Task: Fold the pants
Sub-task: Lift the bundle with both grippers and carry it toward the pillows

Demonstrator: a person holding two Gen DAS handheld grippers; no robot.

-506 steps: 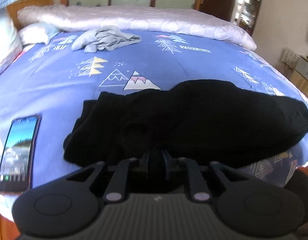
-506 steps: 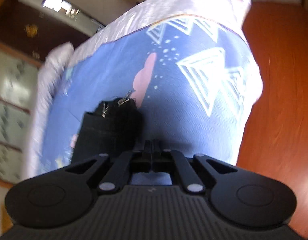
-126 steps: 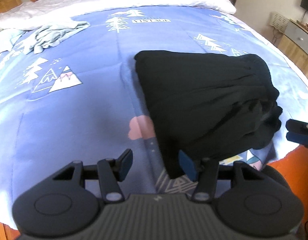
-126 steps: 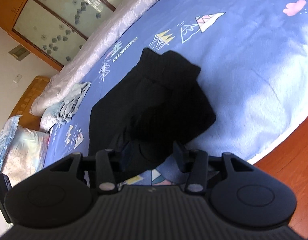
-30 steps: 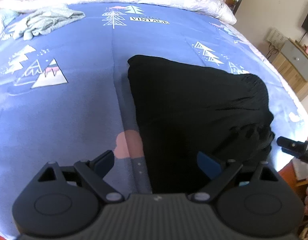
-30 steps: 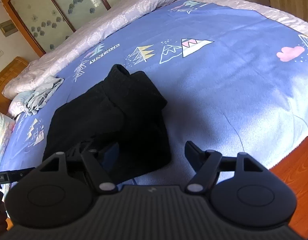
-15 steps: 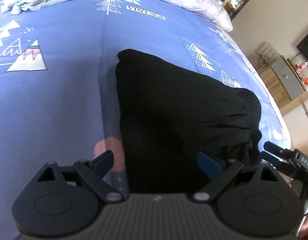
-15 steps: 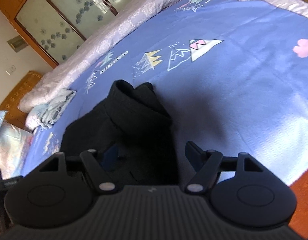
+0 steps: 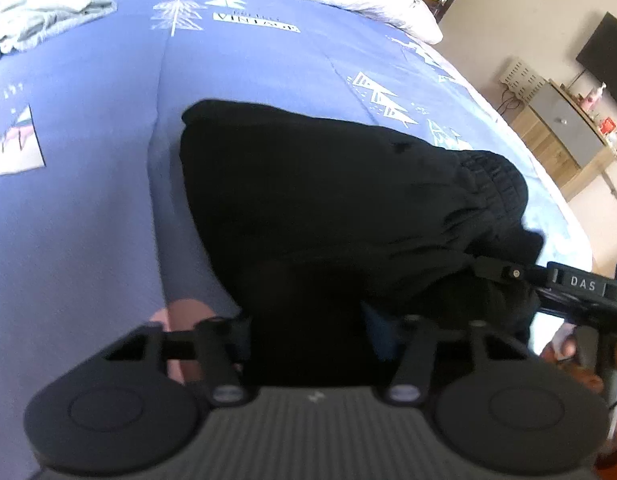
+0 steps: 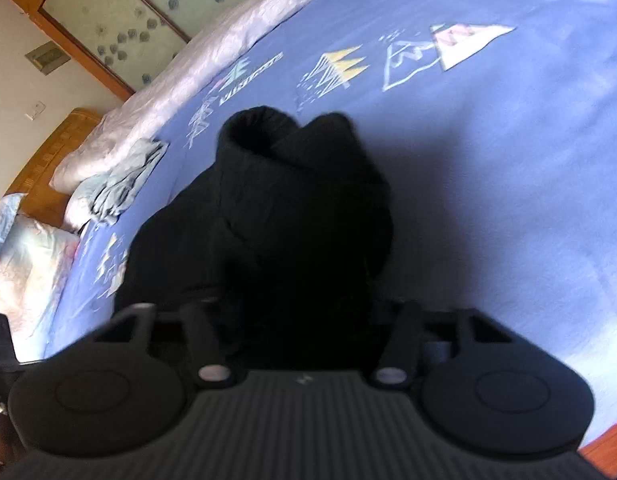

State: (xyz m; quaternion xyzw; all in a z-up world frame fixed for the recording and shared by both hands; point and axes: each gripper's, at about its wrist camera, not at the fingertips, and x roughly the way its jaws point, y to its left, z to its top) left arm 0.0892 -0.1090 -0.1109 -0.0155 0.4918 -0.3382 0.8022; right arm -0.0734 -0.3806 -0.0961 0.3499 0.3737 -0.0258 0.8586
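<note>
The black pants (image 9: 340, 200) lie folded in a thick bundle on the blue patterned bedspread (image 9: 88, 220), with the ribbed waistband (image 9: 492, 176) at the right. My left gripper (image 9: 304, 336) is open, its fingers set either side of the bundle's near edge. My right gripper (image 10: 304, 320) is open too, astride the bundle's near end in the right wrist view, where the pants (image 10: 268, 208) fill the middle. The right gripper also shows in the left wrist view (image 9: 548, 284), pushed in at the waistband end.
A crumpled grey garment (image 9: 40, 20) lies at the far left of the bed, also in the right wrist view (image 10: 124, 180). A pillow (image 10: 24, 264) sits by the wooden headboard. A cabinet (image 9: 564, 128) stands beyond the bed's right edge.
Both grippers have moved in over the near edges of the pants bundle, and their jaws have narrowed around it. The bundle has stayed in place.
</note>
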